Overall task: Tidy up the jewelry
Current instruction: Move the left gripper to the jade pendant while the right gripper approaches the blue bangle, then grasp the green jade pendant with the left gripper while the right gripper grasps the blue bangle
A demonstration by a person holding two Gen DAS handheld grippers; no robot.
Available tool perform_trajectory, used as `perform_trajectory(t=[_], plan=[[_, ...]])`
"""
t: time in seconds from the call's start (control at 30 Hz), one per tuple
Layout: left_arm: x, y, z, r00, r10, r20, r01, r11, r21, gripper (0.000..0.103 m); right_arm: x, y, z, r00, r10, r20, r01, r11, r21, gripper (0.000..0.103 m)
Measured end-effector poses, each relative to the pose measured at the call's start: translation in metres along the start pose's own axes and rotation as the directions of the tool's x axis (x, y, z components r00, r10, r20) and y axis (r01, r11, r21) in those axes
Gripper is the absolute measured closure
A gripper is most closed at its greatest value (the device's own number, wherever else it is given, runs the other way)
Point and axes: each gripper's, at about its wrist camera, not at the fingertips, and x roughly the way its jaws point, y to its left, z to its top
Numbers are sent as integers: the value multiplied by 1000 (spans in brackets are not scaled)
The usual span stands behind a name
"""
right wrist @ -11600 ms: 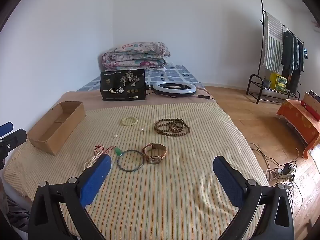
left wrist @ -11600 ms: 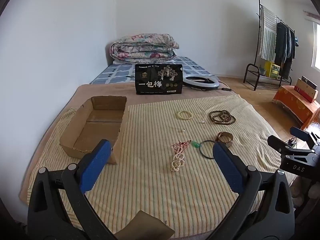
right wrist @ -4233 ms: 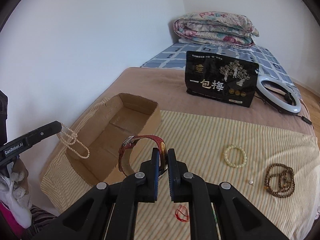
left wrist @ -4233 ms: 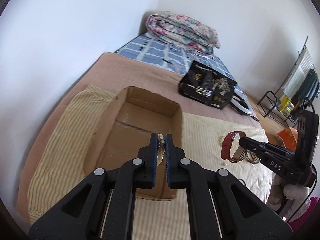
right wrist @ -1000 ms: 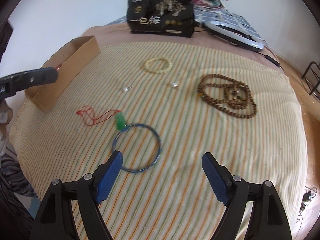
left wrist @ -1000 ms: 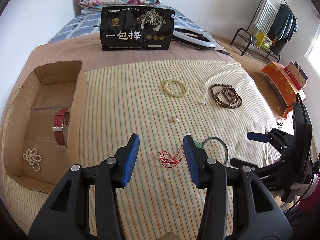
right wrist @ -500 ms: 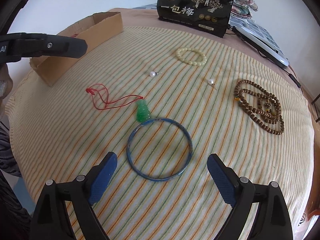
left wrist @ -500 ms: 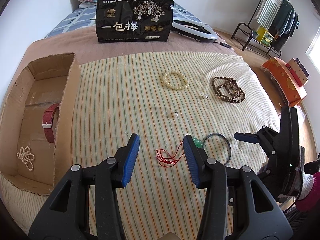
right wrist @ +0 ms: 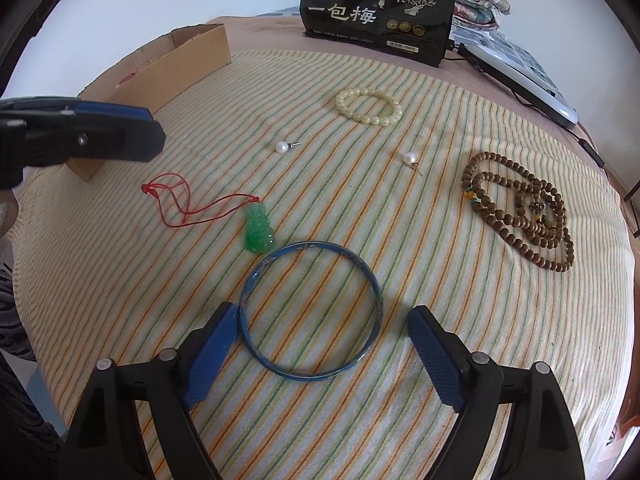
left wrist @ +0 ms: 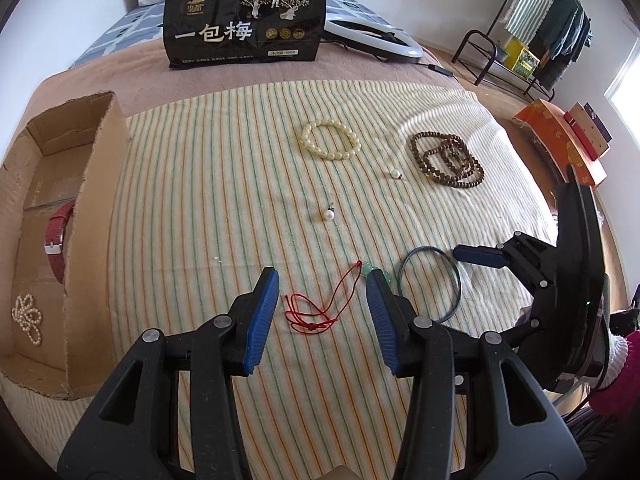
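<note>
The left tongs (left wrist: pixel 322 280) hide part of the green pendant (left wrist: pixel 370 269); the cardboard box (left wrist: pixel 98 184) wall hides part of the watch (left wrist: pixel 58 232).

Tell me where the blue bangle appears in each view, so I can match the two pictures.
Left wrist: the bangle lies right of centre, just right of the left gripper, beside the green pendant.
Right wrist: the bangle lies low in the centre, between the open fingers of the right gripper.
Shared landmark: the black bag at the far edge.

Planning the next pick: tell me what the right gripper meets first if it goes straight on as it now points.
Most likely the blue bangle: the open right gripper already straddles its near rim on the striped cloth. How high the gripper hangs is unclear.
</note>
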Motion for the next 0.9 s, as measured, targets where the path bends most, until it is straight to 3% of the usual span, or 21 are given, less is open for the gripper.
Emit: perform_trajectory(t=[0.3,0.57,0.9], plan=[[20,-17,-5,999,-23,-36,26,997,67,57,0,-15,1,1000,-1,-1,1,1000,6,22],[38,-46,-10,997,-32,-66,45,975,215,57,-4,-40,-6,1000,-9,-4,9,999,39,22],[62,-61,-12,997,37,-66,-14,944,331,57,-4,-47,-8,1000,-2,-1,2,999,47,22]])
